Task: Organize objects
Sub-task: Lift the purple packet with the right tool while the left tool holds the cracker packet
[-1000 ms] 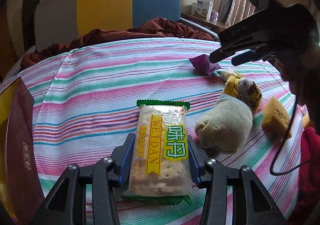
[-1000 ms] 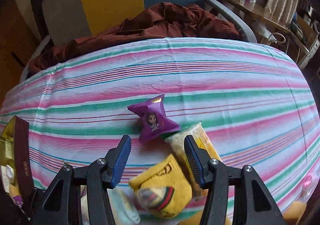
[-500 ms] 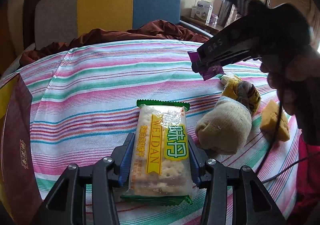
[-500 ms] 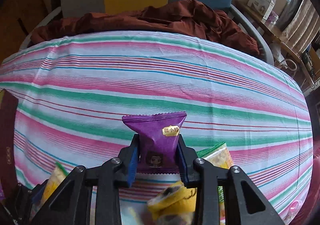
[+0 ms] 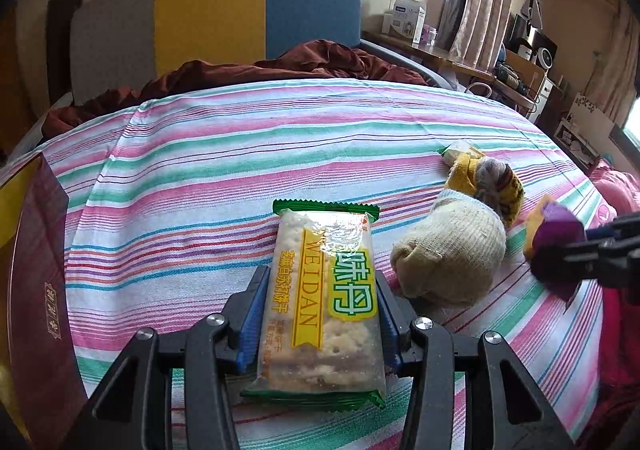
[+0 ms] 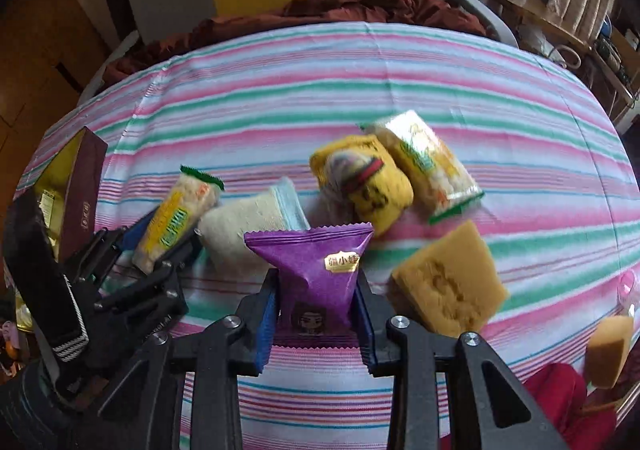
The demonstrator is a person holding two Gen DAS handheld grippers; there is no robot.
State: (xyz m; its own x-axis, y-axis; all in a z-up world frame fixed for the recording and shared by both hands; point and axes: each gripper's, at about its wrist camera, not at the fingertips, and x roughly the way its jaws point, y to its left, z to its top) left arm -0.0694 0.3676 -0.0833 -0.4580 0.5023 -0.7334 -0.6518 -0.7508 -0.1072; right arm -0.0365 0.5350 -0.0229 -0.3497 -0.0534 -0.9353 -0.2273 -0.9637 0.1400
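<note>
My left gripper [image 5: 320,314] is shut on a green-edged cracker packet [image 5: 324,298] marked WEIDAN, held just over the striped cloth; both show at the left of the right wrist view, the gripper [image 6: 160,246] and the packet [image 6: 176,218]. My right gripper [image 6: 316,314] is shut on a purple snack pouch [image 6: 316,270], lifted above the cloth near the front; the pouch also shows at the right edge of the left wrist view [image 5: 556,238].
On the cloth lie a cream sock [image 6: 248,222], a yellow rolled sock [image 6: 364,178], a second cracker packet [image 6: 428,162] and a tan sponge block [image 6: 448,282]. A dark red box [image 5: 36,282] stands at the left. A brown blanket [image 5: 280,66] lies beyond the far edge.
My right gripper closed on the purple pouch, lifted it and drew it back toward the front right. My left gripper still holds the cracker packet in place.
</note>
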